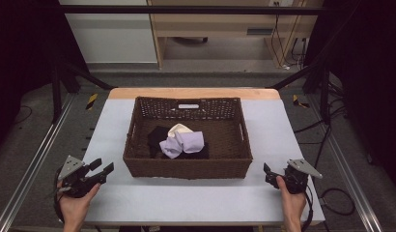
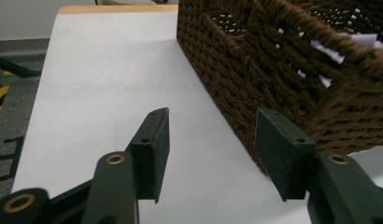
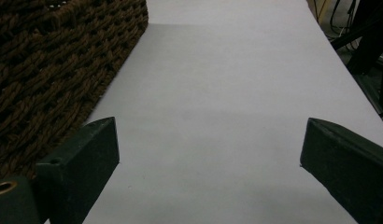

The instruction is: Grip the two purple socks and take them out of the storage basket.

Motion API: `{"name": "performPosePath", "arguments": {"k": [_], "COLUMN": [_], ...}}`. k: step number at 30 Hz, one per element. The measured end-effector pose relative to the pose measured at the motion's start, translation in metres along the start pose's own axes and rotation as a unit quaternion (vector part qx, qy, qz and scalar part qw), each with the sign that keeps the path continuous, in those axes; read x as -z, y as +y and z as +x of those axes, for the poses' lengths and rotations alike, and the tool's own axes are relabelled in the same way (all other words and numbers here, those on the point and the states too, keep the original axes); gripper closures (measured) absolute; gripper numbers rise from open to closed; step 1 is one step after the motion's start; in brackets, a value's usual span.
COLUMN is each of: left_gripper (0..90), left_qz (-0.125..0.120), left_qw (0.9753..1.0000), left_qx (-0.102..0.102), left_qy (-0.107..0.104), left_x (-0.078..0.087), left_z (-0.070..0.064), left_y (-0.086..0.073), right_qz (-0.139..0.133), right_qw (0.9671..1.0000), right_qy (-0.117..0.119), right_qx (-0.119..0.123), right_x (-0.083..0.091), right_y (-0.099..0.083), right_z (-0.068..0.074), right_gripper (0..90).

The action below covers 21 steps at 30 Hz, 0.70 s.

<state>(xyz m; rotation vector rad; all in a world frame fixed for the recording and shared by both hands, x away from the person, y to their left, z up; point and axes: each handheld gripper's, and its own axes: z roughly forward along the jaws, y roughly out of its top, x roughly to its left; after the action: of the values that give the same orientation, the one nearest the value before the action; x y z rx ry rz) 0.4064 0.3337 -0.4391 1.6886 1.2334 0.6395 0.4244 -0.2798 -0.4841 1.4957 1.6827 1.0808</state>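
Observation:
A brown wicker basket (image 1: pixel 186 167) stands in the middle of the white table (image 1: pixel 196 199). Inside it lie a lavender cloth (image 1: pixel 185 142), a cream cloth (image 1: pixel 179 129) behind it and a black cloth (image 1: pixel 156 137) to the left. My left gripper (image 1: pixel 103 166) rests in a hand off the basket's front left corner, open and empty. In the left gripper view the left gripper (image 2: pixel 213 114) has the basket (image 2: pixel 273 60) just past its right jaw. My right gripper (image 1: pixel 268 174) is held off the front right corner, open wide. In the right gripper view the right gripper (image 3: pixel 210 122) faces bare table, the basket (image 3: pixel 49 60) to its left.
Strips of bare table (image 2: pixel 110 70) run along both sides of the basket and in front of it. Metal rails and a dark frame border the table. Cables lie on the floor at the right (image 1: pixel 331 145). A wooden cabinet (image 1: pixel 225 24) stands beyond the far edge.

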Motion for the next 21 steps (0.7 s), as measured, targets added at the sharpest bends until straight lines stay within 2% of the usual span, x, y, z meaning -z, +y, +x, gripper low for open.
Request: {"name": "performPosePath", "arguments": {"k": [5, 9, 11, 12, 17, 21], "left_gripper": [42.7, 41.7, 41.1, 40.6, 39.8, 39.6], "left_qz": [-0.013, -0.027, -0.033, -0.039, -0.04, -0.052], "left_qw": [0.9999, 0.9996, 0.9994, 0.9992, 0.9991, 0.9985], "left_qx": [-0.002, 0.005, 0.004, 0.005, -0.001, -0.005], "left_qy": [0.001, -0.007, -0.006, -0.012, -0.014, -0.016], "left_x": [0.005, 0.01, 0.012, 0.015, 0.015, 0.016], "left_z": [-0.003, -0.004, -0.005, -0.008, -0.012, -0.015], "left_y": [0.005, 0.016, 0.022, 0.027, 0.036, 0.047], "right_qz": [0.003, -0.004, 0.002, 0.006, 0.003, 0.002], "right_qw": [1.0, 1.0, 1.0, 1.0, 1.0, 1.0], "right_qy": [0.003, -0.004, -0.001, 0.004, 0.001, 0.001], "right_qx": [0.004, 0.001, -0.003, -0.005, -0.005, -0.006], "right_x": [-0.001, 0.0, -0.001, -0.002, -0.001, -0.001], "right_y": [0.0, -0.001, 0.0, 0.0, 0.0, 0.0], "right_z": [0.001, 0.001, 0.0, 0.0, -0.001, -0.001], "right_gripper": [5.6, 5.4, 5.3, 5.5, 5.3, 5.3]}}
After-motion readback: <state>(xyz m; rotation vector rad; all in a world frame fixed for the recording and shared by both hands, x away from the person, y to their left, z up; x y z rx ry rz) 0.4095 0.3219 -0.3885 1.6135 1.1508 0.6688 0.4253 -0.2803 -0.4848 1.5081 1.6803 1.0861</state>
